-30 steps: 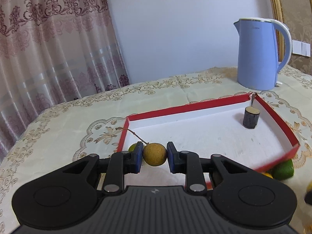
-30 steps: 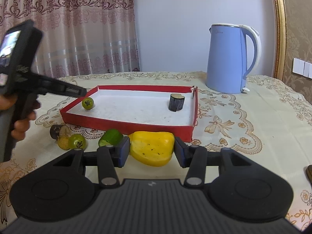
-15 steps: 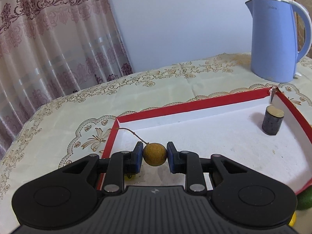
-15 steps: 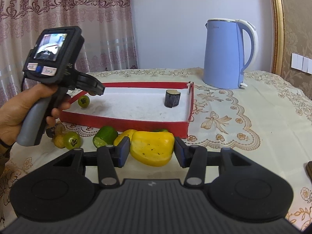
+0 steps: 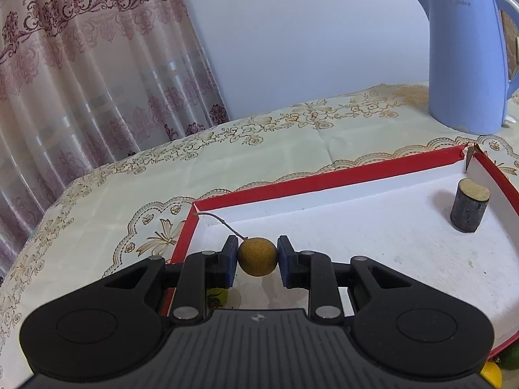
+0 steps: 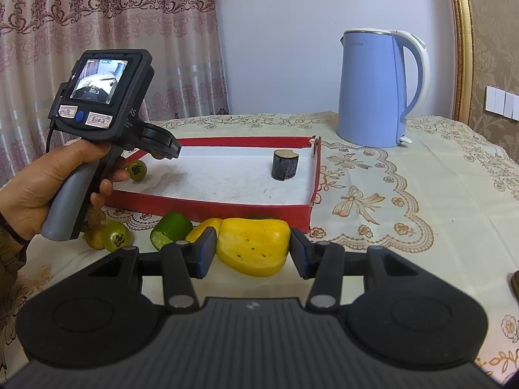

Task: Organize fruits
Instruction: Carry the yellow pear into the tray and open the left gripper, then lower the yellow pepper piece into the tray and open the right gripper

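In the left wrist view, my left gripper [image 5: 258, 256] is shut on a small round brown fruit [image 5: 258, 257] with a thin curved stem. It hangs over the near left corner of the red-rimmed white tray [image 5: 324, 178]. A dark cylindrical piece [image 5: 469, 209] stands in the tray's far right corner. In the right wrist view, my right gripper [image 6: 253, 253] is shut on a yellow pepper piece [image 6: 253, 246] just in front of the tray [image 6: 227, 209]. A hand holds the left gripper [image 6: 165, 150] over the tray's left end, beside a small green fruit [image 6: 137, 170].
A blue kettle [image 6: 379, 87] stands behind the tray's far right corner. On the cloth in front of the tray lie a green cucumber piece [image 6: 170, 228], a second yellow piece [image 6: 201, 230], a small green fruit [image 6: 116, 236] and a brown one [image 6: 94, 236].
My left gripper has carried the brown fruit forward over the tray's edge and a little lower. My right gripper has kept its place with the yellow piece.
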